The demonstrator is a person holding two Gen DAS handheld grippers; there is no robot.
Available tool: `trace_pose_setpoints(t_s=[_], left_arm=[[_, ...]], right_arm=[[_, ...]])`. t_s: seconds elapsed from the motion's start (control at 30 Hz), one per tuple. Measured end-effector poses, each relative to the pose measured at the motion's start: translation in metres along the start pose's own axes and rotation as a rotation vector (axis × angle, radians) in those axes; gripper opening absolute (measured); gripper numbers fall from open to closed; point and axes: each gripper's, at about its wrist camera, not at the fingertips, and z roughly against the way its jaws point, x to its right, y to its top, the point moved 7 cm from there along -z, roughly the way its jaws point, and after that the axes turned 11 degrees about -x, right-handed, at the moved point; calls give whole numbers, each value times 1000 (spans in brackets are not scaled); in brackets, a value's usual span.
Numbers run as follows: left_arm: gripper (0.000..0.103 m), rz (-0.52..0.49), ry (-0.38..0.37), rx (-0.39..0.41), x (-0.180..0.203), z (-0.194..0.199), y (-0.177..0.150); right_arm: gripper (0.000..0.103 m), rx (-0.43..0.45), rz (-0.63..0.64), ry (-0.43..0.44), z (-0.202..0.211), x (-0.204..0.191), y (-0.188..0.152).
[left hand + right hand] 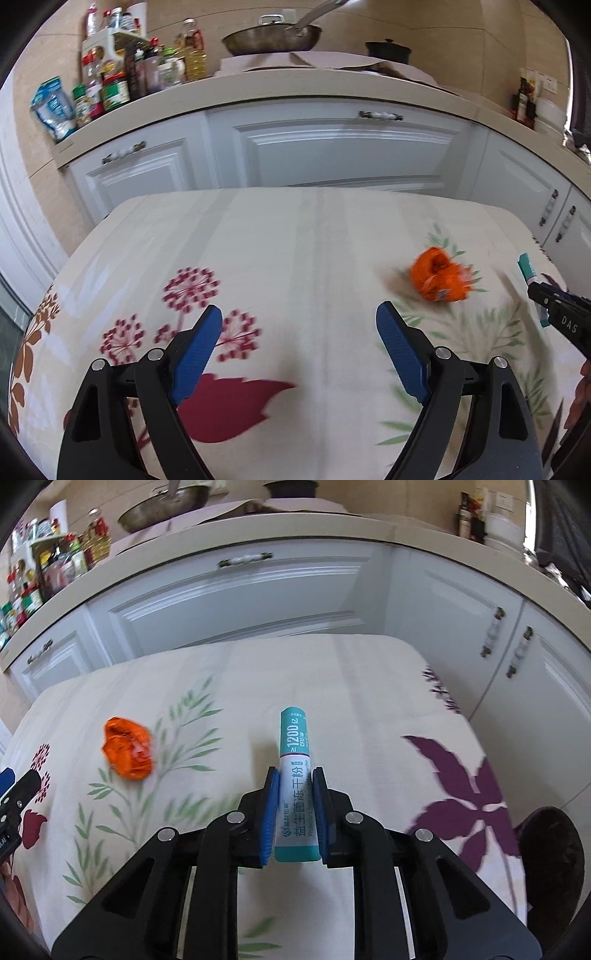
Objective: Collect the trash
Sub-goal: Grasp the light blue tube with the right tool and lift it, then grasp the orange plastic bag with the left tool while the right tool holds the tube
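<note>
the right gripper (294,775) pinches a teal and white packet (295,775) lengthwise over the tablecloth (332,686), likely for binning. the left gripper (299,317) gapes empty, near the orange wrapper (439,278) lying ahead.

Right gripper (294,775) clamped on teal-and-white packet (294,760), which sticks out ahead of jaws. Crumpled orange wrapper (127,747) on tablecloth (369,701), left of jaws, apart.

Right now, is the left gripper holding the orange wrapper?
No, the left gripper is open and holds nothing; the orange wrapper lies on the tablecloth ahead.
</note>
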Motion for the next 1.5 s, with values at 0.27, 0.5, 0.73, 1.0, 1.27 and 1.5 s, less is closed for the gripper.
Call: trace_pose_setpoints(t_s=[0.27, 0.5, 0.73, 1.0, 1.27, 1.5], left_arm=[[83, -58, -27, -14, 47, -7, 13], [83, -120, -17, -42, 87, -27, 19], [83, -156, 5, -83, 110, -49, 24], [83, -149, -8, -125, 113, -60, 21], [48, -135, -28, -130, 110, -59, 22], [46, -143, -28, -104, 109, -52, 21]], right_arm=[[18, 20, -61, -6, 6, 43, -5], [18, 24, -94, 7, 8, 70, -10], [18, 34, -106, 20, 11, 85, -11], [18, 27, -103, 39, 10, 88, -11], [18, 27, -102, 39, 11, 88, -12], [18, 38, -107, 32, 14, 86, -14]])
